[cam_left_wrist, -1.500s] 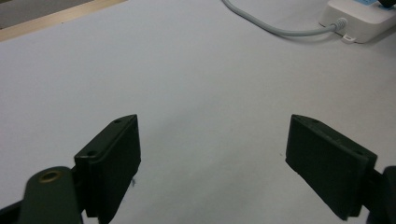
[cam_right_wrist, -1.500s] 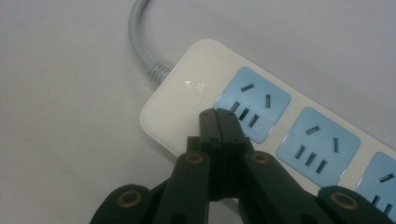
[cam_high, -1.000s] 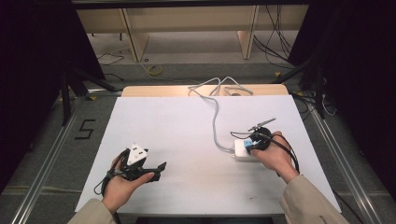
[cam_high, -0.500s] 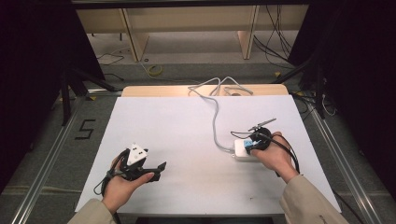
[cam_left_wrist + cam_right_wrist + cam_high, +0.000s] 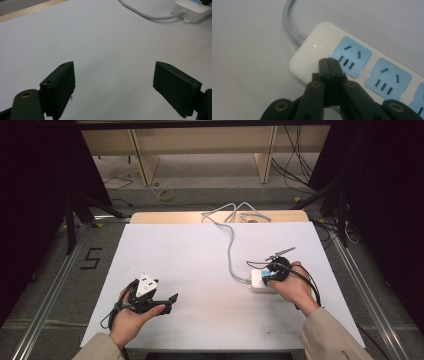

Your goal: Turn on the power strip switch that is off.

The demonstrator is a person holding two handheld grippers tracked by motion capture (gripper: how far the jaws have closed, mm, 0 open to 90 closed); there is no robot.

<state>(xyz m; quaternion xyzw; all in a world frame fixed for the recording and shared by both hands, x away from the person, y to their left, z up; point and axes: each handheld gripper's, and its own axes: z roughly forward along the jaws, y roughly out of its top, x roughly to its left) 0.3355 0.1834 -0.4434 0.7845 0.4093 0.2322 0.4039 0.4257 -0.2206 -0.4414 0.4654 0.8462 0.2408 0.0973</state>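
A white power strip (image 5: 317, 52) with blue socket faces lies on the white table at the right; its grey cable (image 5: 231, 245) runs off toward the far edge. My right gripper (image 5: 328, 60) is shut, jaws pressed flat together with nothing between them, its tip over the strip's near end beside the first socket. In the high view the right gripper (image 5: 274, 272) sits on the strip (image 5: 257, 281) under the person's hand. My left gripper (image 5: 113, 80) stands open over bare table, nothing between its jaws; in the high view this left gripper (image 5: 167, 302) sits at the front left.
The table (image 5: 190, 255) is covered in white, with a wooden strip at its far edge. The power strip (image 5: 190, 11) and cable (image 5: 147, 16) lie far off in the left gripper view. Shelving and loose cables stand on the floor beyond.
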